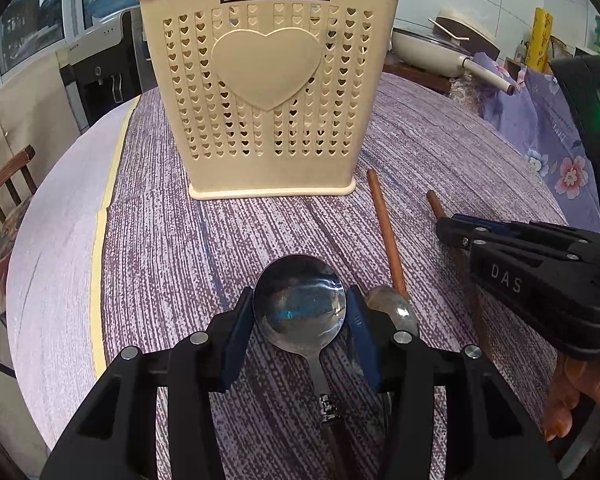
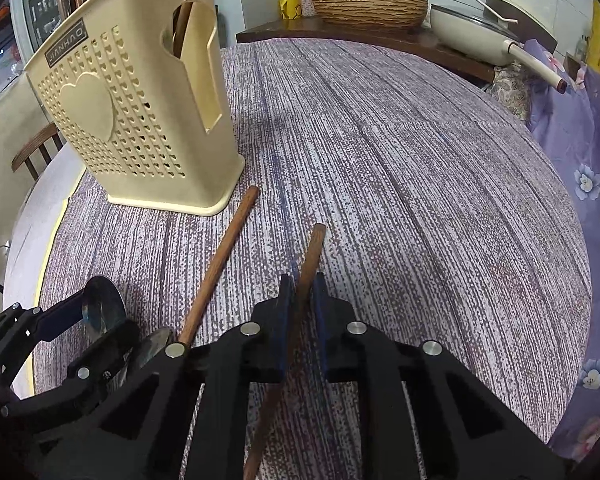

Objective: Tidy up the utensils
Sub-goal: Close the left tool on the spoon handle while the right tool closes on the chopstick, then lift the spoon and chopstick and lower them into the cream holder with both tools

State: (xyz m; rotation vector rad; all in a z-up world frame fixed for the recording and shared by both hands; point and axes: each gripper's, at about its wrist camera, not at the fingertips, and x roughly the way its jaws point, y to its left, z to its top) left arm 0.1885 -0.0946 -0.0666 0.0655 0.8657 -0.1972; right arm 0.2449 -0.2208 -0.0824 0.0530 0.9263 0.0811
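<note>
- Closest in, your left gripper [image 1: 300, 308] has its blue pads pressed on either side of a metal spoon's bowl [image 1: 300, 306], bowl facing up, dark handle running back under the gripper toward you.
- Just to the right of that bowl, a second spoon [image 1: 396, 308] lies on the cloth, its bowl tucked against your right-hand pad; its wooden handle [image 2: 220, 264] runs away toward the holder.
- Your right gripper [image 2: 302, 300] is clamped on another wooden handle [image 2: 314, 252], jaws almost fully together around it. The tip sticks out ahead of the pads and the rest passes back beneath the gripper.
- From the left wrist view, that right gripper sits well to the right of the spoon you hold, and fingers of your right hand [image 1: 572, 396] show below it.
- Everything rests on a purple-and-white woven tablecloth [image 2: 420, 184].
- Further ahead, the cream utensil holder [image 1: 268, 92] stands upright, heart cut-outs across its front. The free wooden handle's far end lies just beside its base corner.
- A side pocket on the holder [image 2: 198, 60] shows wooden pieces already standing inside.
- Far back, a cream pan [image 2: 472, 32] and a woven basket [image 2: 368, 4] sit on a wooden counter.
</note>
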